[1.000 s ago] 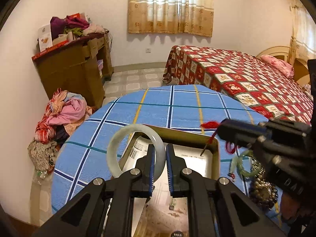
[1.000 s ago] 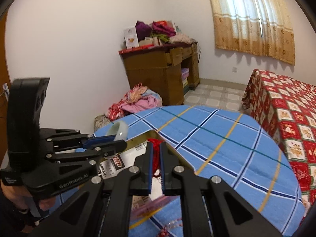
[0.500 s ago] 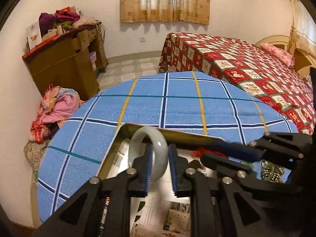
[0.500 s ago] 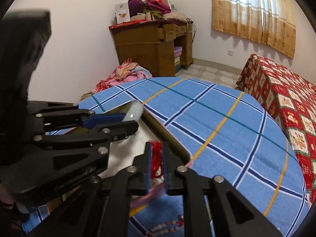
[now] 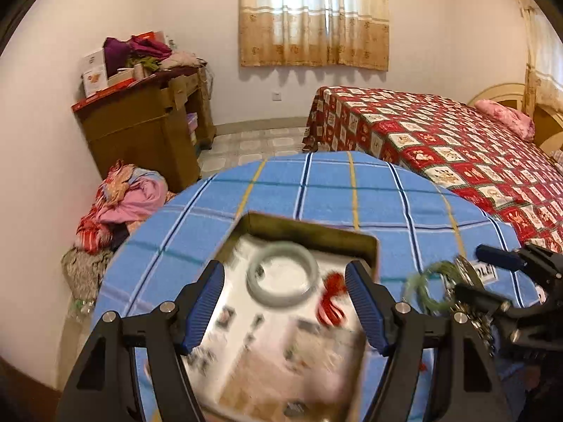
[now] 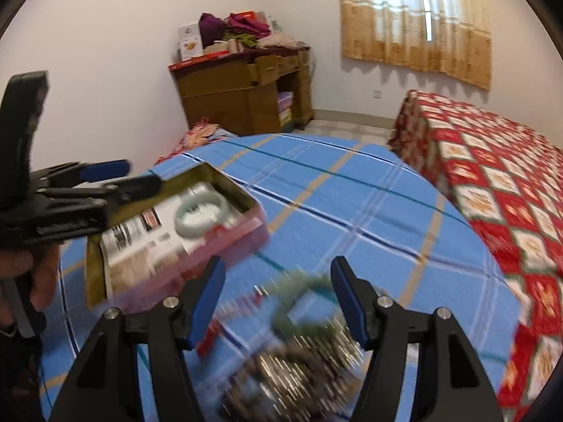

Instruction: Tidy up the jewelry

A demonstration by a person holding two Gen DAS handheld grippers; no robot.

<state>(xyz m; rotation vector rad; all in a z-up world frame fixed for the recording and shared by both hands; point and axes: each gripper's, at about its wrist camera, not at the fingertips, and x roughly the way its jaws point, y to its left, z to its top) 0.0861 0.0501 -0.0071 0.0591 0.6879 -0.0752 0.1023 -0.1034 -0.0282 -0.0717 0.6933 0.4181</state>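
Note:
A pale jade bangle (image 5: 281,273) lies flat in the open box (image 5: 309,234) on the blue checked table; it also shows in the right wrist view (image 6: 201,214). A red cord piece (image 5: 332,297) lies beside it in the box. My left gripper (image 5: 285,304) is open and empty above the box. My right gripper (image 6: 278,299) is open and empty over a blurred pile of jewelry (image 6: 302,344) with a green bead bracelet (image 6: 299,302). The green bracelet also shows to the right of the box in the left wrist view (image 5: 420,288).
The box (image 6: 169,232) sits at the table's left part with printed paper inside. A bed with a red quilt (image 5: 457,154) stands to the right. A wooden cabinet (image 5: 140,133) and a heap of clothes (image 5: 119,204) are at the left wall.
My left gripper opened and let the jade bangle drop flat into the box. My right gripper opened, left the red cord in the box and moved right over the jewelry pile.

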